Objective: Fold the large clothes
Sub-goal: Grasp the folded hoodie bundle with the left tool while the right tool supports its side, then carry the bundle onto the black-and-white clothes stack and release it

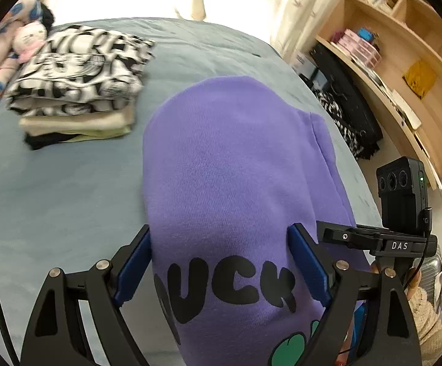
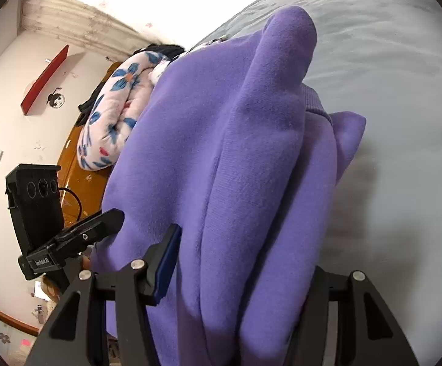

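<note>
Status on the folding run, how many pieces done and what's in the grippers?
Done: a stack of folded clothes sits on the bed; I can't count its layers exactly. In hand: the purple sweatshirt, bunched between the fingers of both the left gripper and right gripper. Left: laying it flat and folding it.

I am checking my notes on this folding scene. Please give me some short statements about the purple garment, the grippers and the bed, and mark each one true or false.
1. The purple sweatshirt sits between the pads of the left gripper. True.
2. The sweatshirt has no print. False: black letters and a green shape show on it.
3. A stack of folded clothes lies on the bed. True.
4. The top piece of that stack is plain red. False: it is black and white patterned.
5. The right gripper is empty. False: purple fabric fills its jaws.
</note>
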